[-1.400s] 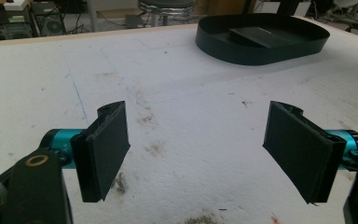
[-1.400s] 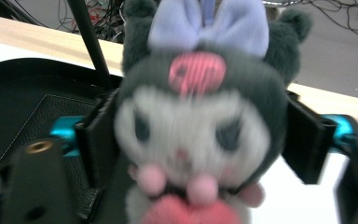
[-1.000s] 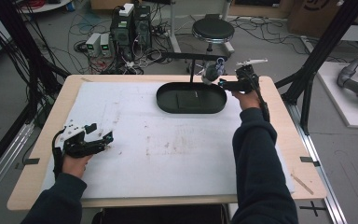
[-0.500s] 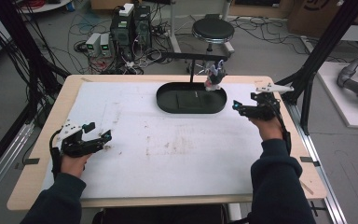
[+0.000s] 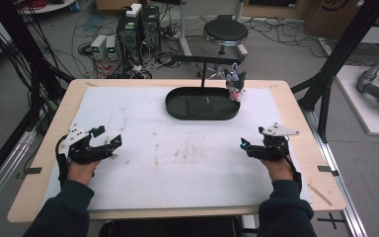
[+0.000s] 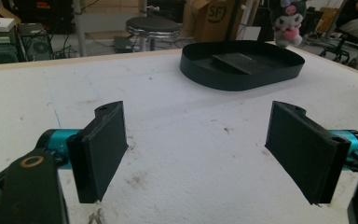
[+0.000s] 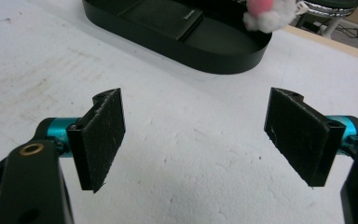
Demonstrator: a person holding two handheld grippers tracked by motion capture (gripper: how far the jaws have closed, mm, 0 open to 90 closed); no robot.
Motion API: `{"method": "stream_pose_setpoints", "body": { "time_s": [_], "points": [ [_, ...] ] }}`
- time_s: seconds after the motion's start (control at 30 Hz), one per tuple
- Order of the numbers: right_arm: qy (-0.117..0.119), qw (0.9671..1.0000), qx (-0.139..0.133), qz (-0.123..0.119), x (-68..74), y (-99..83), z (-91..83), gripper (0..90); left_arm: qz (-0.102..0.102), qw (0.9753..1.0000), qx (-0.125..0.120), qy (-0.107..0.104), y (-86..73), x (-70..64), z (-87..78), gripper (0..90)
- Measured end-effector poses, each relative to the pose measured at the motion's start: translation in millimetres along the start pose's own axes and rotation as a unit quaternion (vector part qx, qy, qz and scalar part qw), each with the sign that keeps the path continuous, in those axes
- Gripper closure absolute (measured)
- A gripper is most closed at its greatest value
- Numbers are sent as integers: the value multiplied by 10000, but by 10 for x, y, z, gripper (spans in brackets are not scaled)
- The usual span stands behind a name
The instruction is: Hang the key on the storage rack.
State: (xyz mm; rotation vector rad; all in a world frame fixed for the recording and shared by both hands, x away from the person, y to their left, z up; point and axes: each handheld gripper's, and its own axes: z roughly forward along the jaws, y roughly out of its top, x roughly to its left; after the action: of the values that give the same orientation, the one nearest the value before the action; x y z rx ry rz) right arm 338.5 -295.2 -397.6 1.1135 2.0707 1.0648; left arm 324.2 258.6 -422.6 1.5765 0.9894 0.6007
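White table cover [image 5: 187, 163] looks bare. Both claws, left gripper [image 5: 94, 144] and right gripper [image 5: 262, 146], gape wide, holding nothing. Little plush toy [image 5: 235, 84] stands touching the black tray's [image 5: 177, 106] rim; a bump could topple it.

One black oval tray [image 5: 202, 114]; one plush toy [image 5: 235, 84]; two hand-held grippers: left [image 5: 109, 139], right [image 5: 248, 144].

Black oval tray [image 5: 177, 109] at table's far centre, small plush toy [image 5: 235, 84] upright at its right end.
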Motion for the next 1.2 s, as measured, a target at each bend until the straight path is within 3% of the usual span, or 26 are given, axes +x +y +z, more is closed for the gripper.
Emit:
{"method": "stream_pose_setpoints", "body": {
  "time_s": [1.2],
  "points": [
    [-223,9996,128,-74,-9,-102,11,207,76,9999,75,24,-17,-60,-49,208]
  ]
}}
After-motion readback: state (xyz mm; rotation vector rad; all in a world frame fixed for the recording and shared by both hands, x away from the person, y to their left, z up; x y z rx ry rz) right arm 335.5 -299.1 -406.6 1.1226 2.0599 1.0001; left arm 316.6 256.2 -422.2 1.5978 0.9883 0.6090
